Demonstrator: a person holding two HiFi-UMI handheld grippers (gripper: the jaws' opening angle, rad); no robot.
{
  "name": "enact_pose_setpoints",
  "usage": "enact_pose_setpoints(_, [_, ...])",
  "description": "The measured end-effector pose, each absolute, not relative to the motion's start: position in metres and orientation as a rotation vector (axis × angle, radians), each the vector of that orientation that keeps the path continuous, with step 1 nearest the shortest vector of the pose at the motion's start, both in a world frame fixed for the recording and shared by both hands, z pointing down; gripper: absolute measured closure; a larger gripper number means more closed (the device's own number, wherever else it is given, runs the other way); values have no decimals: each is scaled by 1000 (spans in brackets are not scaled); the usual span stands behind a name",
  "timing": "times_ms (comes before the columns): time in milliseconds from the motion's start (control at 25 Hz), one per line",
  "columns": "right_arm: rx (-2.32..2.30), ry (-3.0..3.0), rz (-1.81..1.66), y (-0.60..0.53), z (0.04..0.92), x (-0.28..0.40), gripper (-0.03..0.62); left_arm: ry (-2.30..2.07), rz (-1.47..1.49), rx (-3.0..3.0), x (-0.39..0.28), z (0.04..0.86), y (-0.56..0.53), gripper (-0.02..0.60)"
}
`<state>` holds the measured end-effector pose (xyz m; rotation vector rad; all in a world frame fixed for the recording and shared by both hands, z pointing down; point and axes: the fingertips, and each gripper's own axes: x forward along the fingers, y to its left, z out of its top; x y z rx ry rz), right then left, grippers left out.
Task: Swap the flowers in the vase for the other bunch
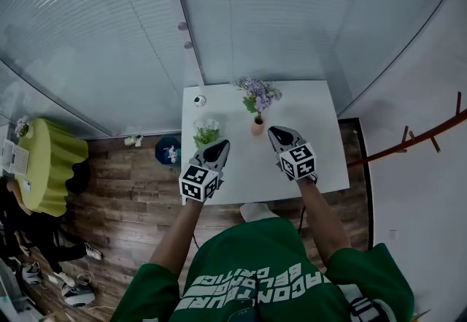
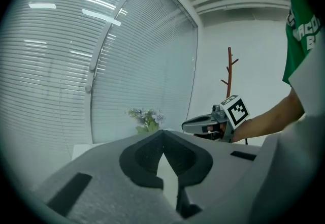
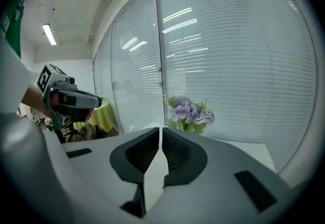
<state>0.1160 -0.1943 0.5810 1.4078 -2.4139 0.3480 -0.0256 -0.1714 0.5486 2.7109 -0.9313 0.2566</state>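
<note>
Right now both my grippers hover above the white table [image 1: 321,139], on my side of the vase [image 1: 257,126]. My left gripper [image 2: 162,132] has its fingers together at the tips with nothing between them. My right gripper [image 3: 161,129] is likewise closed and empty. The small pinkish vase stands upright with the purple flowers [image 1: 257,92] in it, just beyond my right gripper's tips. The other bunch [image 1: 206,131], white and green, sits on the table left of the vase, just ahead of my left gripper. A small round object [image 1: 198,101] sits farther back, also left of the vase.
</note>
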Motion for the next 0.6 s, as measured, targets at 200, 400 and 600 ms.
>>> enact_pose_setpoints(200, [1338, -2375, 411, -218, 626, 122, 579, -950, 283, 2678, -14, 564, -186, 575])
enact_pose_setpoints(400, [1284, -2353, 452, -245, 650, 125, 577, -968, 304, 2648, -6, 575, -206, 574])
enact_pose_setpoints(600, [1249, -2328, 486, -268, 675, 131, 576, -985, 324, 2621, 2, 586, -220, 575])
